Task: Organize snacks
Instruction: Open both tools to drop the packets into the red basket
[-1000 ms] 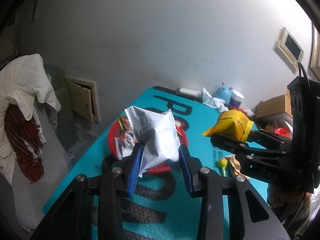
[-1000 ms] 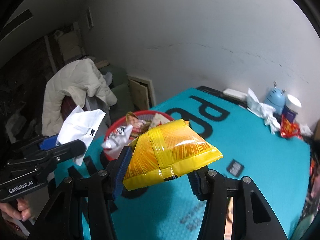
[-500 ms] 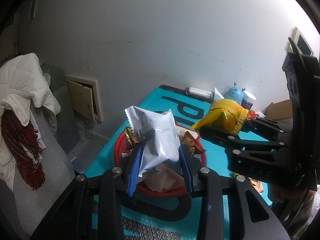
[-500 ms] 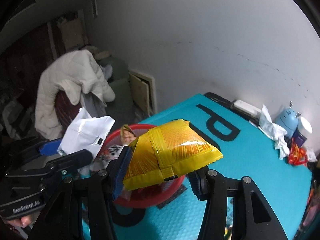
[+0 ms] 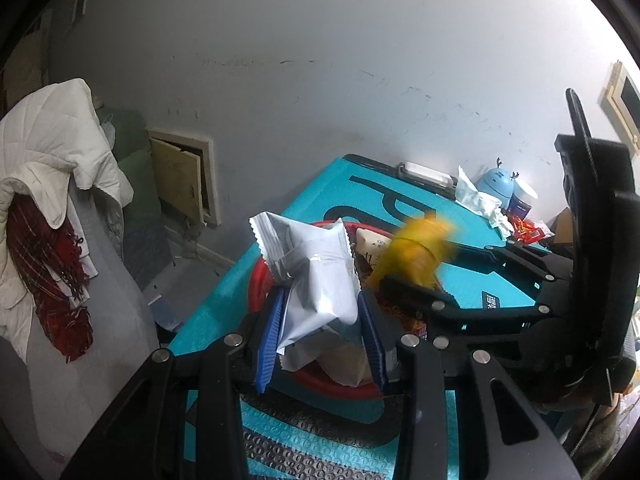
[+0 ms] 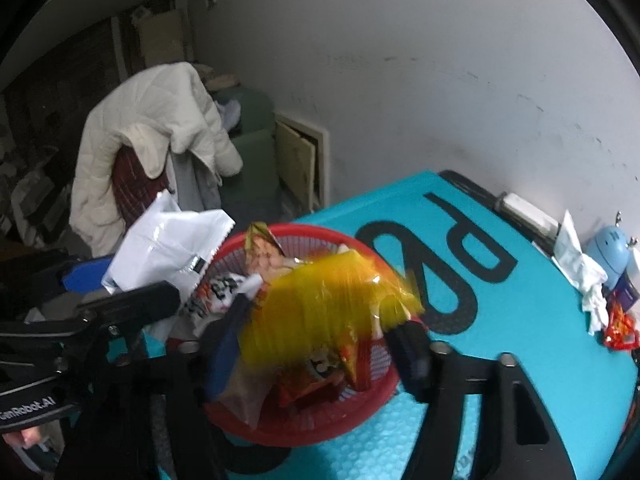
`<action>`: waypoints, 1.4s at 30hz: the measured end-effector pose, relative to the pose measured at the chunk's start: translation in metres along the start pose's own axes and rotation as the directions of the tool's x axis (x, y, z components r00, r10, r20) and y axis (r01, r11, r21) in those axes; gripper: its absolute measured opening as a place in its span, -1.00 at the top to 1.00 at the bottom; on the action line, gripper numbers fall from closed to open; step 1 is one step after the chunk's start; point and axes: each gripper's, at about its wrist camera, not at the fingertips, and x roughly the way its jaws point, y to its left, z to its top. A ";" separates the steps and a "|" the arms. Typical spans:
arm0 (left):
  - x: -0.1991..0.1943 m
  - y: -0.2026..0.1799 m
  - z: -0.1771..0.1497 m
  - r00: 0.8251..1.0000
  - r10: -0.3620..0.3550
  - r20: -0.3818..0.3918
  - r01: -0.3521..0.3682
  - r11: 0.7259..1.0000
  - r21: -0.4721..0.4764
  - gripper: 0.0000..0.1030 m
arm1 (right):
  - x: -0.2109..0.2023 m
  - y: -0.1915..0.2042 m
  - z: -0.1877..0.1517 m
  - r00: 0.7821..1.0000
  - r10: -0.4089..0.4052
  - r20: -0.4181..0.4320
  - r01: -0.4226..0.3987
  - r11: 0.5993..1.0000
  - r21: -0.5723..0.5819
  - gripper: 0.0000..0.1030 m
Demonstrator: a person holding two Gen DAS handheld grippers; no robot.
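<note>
A red basket [image 6: 360, 420] with several snack packets stands at the near left of the teal table [image 6: 520, 320]. My left gripper [image 5: 320, 320] is shut on a white snack packet [image 5: 320, 280] and holds it over the basket [image 5: 256, 280]. My right gripper [image 6: 320, 344] has opened wide above the basket. The yellow snack packet [image 6: 320, 304] sits blurred between its fingers, apart from the right finger [image 6: 412, 356], and seems to be dropping. It also shows as a yellow blur in the left wrist view [image 5: 416, 252]. The left gripper with the white packet [image 6: 168, 248] shows left of the basket.
A blue round gadget [image 5: 498, 186], a crumpled tissue [image 6: 580, 272], a small jar and red wrappers [image 6: 620, 328] lie at the table's far right by the wall. A chair draped with a white quilted jacket [image 5: 52, 148] stands left of the table.
Both grippers moved down and closer over the red basket. My right gripper opened and the yellow packet went loose and blurred. My left gripper kept its hold on the white packet.
</note>
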 end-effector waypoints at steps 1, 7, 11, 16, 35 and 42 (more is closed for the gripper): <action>0.001 -0.001 0.000 1.000 -0.001 -0.003 0.001 1.000 0.001 0.29 | 0.001 -0.001 0.000 1.000 0.000 -0.003 0.000 1.000 0.004 -0.35; 0.014 -0.005 0.001 1.000 -0.011 -0.029 0.012 1.000 0.019 0.29 | -0.008 -0.010 -0.002 1.000 0.002 0.010 -0.002 1.000 0.031 -0.35; 0.022 -0.009 0.001 0.998 -0.024 -0.052 0.026 0.999 0.030 0.29 | -0.015 -0.015 -0.001 0.999 -0.037 0.019 0.036 0.999 0.040 -0.34; 0.037 -0.010 0.002 0.996 0.006 -0.091 -0.002 0.999 0.044 0.29 | -0.021 -0.024 -0.002 0.999 -0.038 0.023 0.037 0.997 0.063 -0.34; 0.029 -0.016 0.006 0.995 0.044 -0.092 -0.039 0.997 0.061 -0.26 | -0.033 -0.028 -0.001 0.999 -0.032 0.042 0.028 0.996 0.087 -0.34; 0.009 -0.018 0.015 0.997 0.065 -0.051 -0.061 0.995 0.076 -0.26 | -0.043 -0.026 -0.001 0.998 -0.026 0.061 0.021 0.996 0.086 -0.34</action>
